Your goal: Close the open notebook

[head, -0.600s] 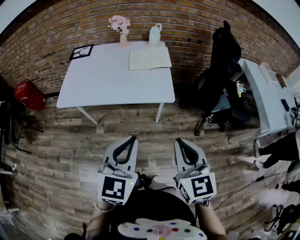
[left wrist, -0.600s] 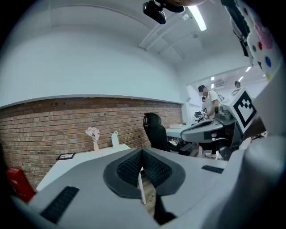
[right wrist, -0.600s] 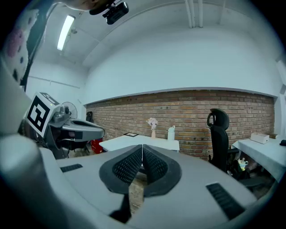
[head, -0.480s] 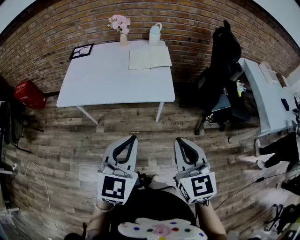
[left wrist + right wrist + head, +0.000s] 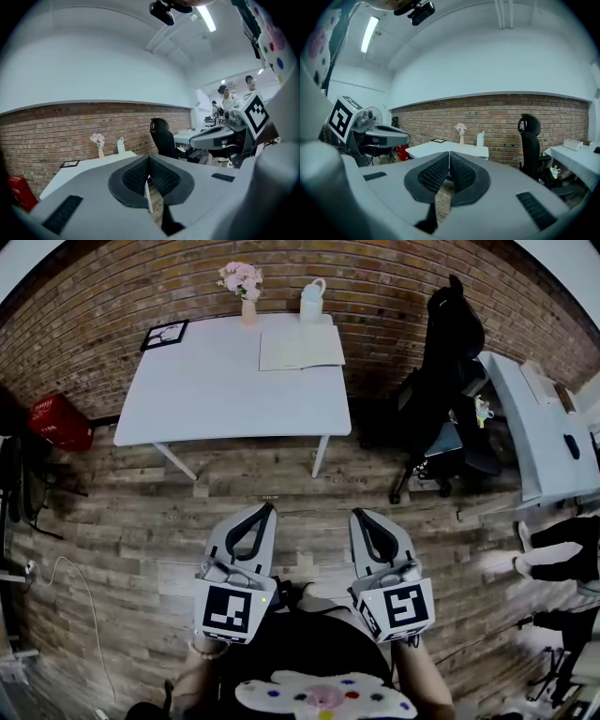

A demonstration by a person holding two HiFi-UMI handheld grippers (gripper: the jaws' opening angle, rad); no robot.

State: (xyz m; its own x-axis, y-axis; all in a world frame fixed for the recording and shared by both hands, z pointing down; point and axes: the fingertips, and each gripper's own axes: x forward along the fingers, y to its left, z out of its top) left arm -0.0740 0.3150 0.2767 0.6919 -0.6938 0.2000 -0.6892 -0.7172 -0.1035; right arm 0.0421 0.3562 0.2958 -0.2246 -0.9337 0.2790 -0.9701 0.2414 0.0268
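Note:
An open notebook (image 5: 300,347) lies flat on the far right part of a white table (image 5: 216,399) that stands against the brick wall. Both grippers are held close to my body over the wooden floor, well short of the table. My left gripper (image 5: 266,508) is shut, its ribbed pads (image 5: 140,174) pressed together with nothing between them. My right gripper (image 5: 357,513) is shut and empty too, pads (image 5: 459,172) meeting along a thin line. From the right gripper view the table (image 5: 440,149) shows ahead; the notebook is too flat to make out there.
A vase of pink flowers (image 5: 243,283), a white jug (image 5: 310,302) and a framed picture (image 5: 163,335) stand on the table's far edge. A black office chair (image 5: 448,390) sits right of it, beside a second desk (image 5: 536,427). A red crate (image 5: 60,424) is at left. A person's legs (image 5: 562,554) show at right.
The view has shifted slightly, so the table sits a little higher in the frame. Both grippers keep their places. The legs at right have moved.

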